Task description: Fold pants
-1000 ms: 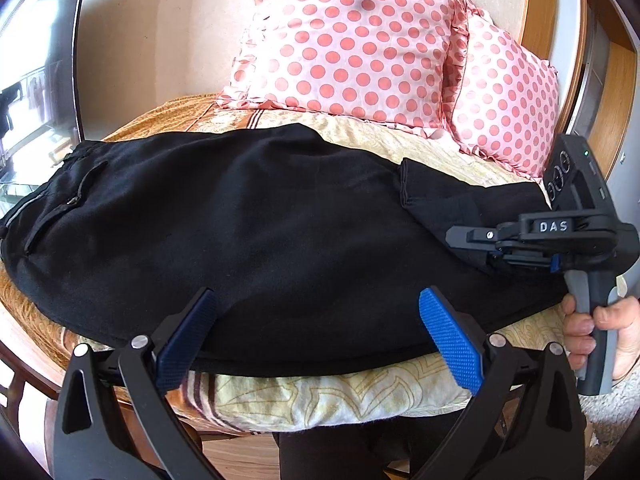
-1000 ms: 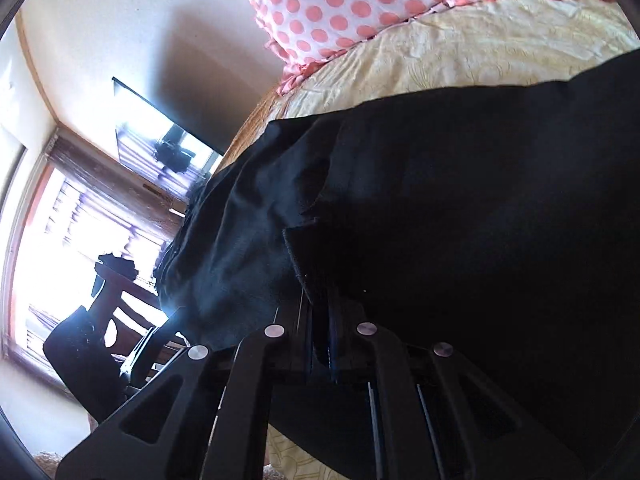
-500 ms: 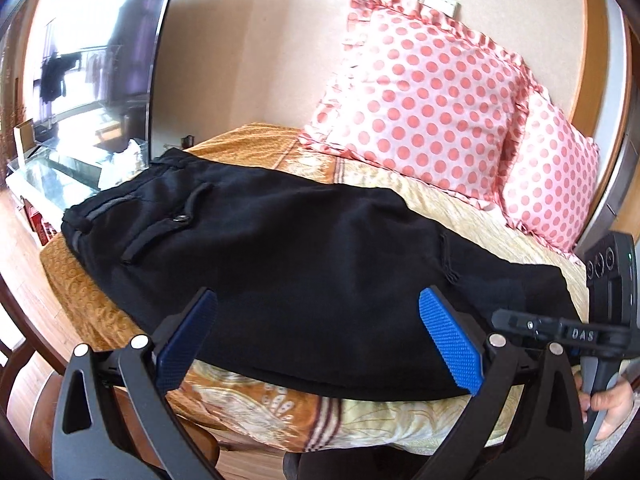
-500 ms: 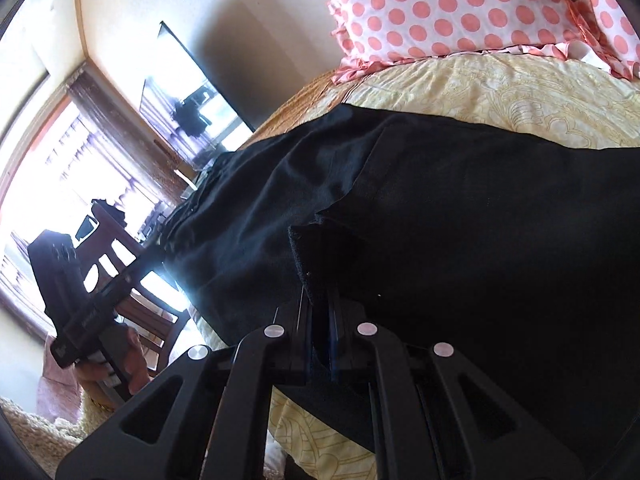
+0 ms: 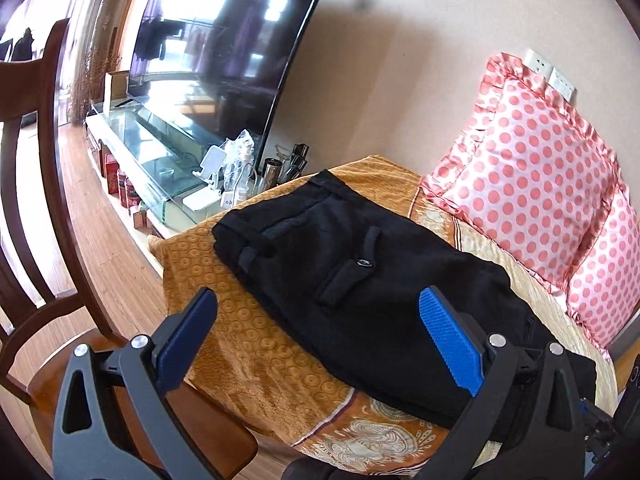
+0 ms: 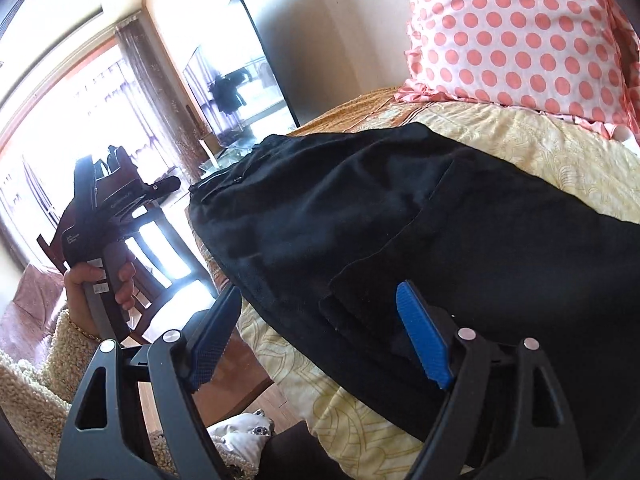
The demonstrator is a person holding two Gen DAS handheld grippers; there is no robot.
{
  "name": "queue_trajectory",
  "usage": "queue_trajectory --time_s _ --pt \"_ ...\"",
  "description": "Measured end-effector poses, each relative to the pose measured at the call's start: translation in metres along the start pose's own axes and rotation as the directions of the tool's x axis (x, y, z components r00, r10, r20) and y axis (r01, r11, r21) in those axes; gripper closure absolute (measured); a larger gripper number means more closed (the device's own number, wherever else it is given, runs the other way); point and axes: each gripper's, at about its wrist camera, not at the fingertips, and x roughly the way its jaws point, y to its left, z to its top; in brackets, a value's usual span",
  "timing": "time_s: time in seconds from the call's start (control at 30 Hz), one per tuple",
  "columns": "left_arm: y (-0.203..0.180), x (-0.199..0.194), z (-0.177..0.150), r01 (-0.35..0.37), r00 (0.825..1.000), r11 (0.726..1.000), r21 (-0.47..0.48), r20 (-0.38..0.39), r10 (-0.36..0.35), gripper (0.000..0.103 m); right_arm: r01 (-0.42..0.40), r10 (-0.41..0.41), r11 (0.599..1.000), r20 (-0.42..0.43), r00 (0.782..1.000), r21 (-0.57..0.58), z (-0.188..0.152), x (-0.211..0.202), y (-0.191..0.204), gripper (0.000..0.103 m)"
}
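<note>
Since a moment ago our right gripper (image 6: pixel 320 336) let go of the black pants (image 5: pixel 360 276); both jaws now gape. Only its view shows the left gripper (image 5: pixel 316 336) held clear of the bed (image 5: pixel 256 340) edge.

I see black pants (image 5: pixel 372 280) on an orange-gold patterned bedspread (image 5: pixel 256 344), white pillows (image 5: pixel 536 184) with pink polka dots, and blue pads (image 5: pixel 450 340) on black fingers
</note>
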Motion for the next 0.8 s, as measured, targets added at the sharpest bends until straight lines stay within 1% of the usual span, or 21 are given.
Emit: queue_trajectory --time_s 0.03,0.07,0.1,0.13,0.17,0.23,0.27,0.3,0.37,0.4,0.43,0.47,0.53,0.63,0.77,0.8 --pt "0.002 0.000 0.000 -0.001 1.000 1.000 -0.011 -0.004 0.001 0.002 -0.010 0.011 1.000 -0.031 0.999 0.018 -0.003 0.008 -0.003 0.022" --pt "0.005 0.001 0.000 -0.004 1.000 1.000 -0.018 -0.008 0.004 0.002 -0.018 0.021 0.999 -0.080 0.997 0.036 -0.007 0.019 -0.007 0.020" --pt "0.006 0.002 0.000 -0.007 1.000 1.000 -0.021 -0.012 0.006 0.002 -0.001 0.001 1.000 -0.045 0.999 0.001 -0.007 0.017 -0.003 0.021" --pt "0.007 0.003 0.000 -0.008 1.000 1.000 -0.019 -0.017 0.008 0.002 0.011 -0.013 1.000 -0.065 0.998 -0.021 -0.006 0.017 0.000 0.021" --pt "0.007 0.004 0.000 -0.011 1.000 1.000 -0.015 -0.021 0.011 0.002 0.020 -0.021 0.999 -0.052 0.998 -0.029 -0.004 0.013 0.003 0.022" --pt "0.006 0.005 -0.001 -0.024 0.999 1.000 -0.005 -0.022 0.024 0.002 0.028 -0.027 0.999 0.027 0.999 -0.017 0.001 -0.001 0.001 0.022" --pt "0.006 0.005 0.000 -0.026 0.999 1.000 -0.003 -0.023 0.026 0.002 0.045 -0.045 0.999 0.049 0.998 -0.006 0.005 -0.003 -0.002 0.022" --pt "0.006 0.006 0.001 -0.023 0.999 1.000 -0.004 -0.025 0.023 0.002 0.052 -0.053 0.999 0.047 0.998 0.006 0.006 -0.003 -0.006 0.021" --pt "0.008 0.010 0.004 0.003 0.999 1.000 -0.021 -0.049 -0.004 0.002 0.041 -0.040 0.998 -0.036 0.999 0.037 0.002 0.011 -0.014 0.021" --pt "0.010 0.012 0.006 0.016 0.998 0.999 -0.037 -0.064 -0.019 0.002 0.040 -0.039 0.999 -0.029 0.999 0.034 -0.002 0.012 -0.014 0.020" --pt "0.012 0.014 0.008 0.033 0.996 0.998 -0.058 -0.079 -0.037 0.002 0.042 -0.042 0.999 -0.024 0.999 0.012 -0.005 0.010 -0.010 0.014" --pt "0.015 0.017 0.010 0.053 0.994 0.995 -0.083 -0.092 -0.060 0.002 0.052 -0.052 0.999 -0.024 0.998 -0.007 -0.007 0.008 -0.007 0.014" --pt "0.022 0.023 0.014 0.086 0.987 0.986 -0.141 -0.122 -0.104 0.002 0.056 -0.056 0.998 -0.024 0.998 -0.011 -0.008 0.005 -0.005 0.012" --pt "0.031 0.036 0.017 0.120 0.972 0.967 -0.223 -0.171 -0.160 0.002 0.034 -0.034 0.999 -0.018 0.999 0.009 -0.008 0.001 -0.010 0.011" --pt "0.041 0.055 0.016 0.166 0.938 0.928 -0.333 -0.238 -0.253 0.003 0.034 -0.034 0.999 -0.019 0.999 0.001 -0.009 0.008 -0.008 0.011" --pt "0.042 0.058 0.017 0.174 0.934 0.922 -0.347 -0.238 -0.265 0.003 0.036 -0.036 0.999 -0.019 0.999 -0.003 -0.008 0.009 -0.008 0.011"
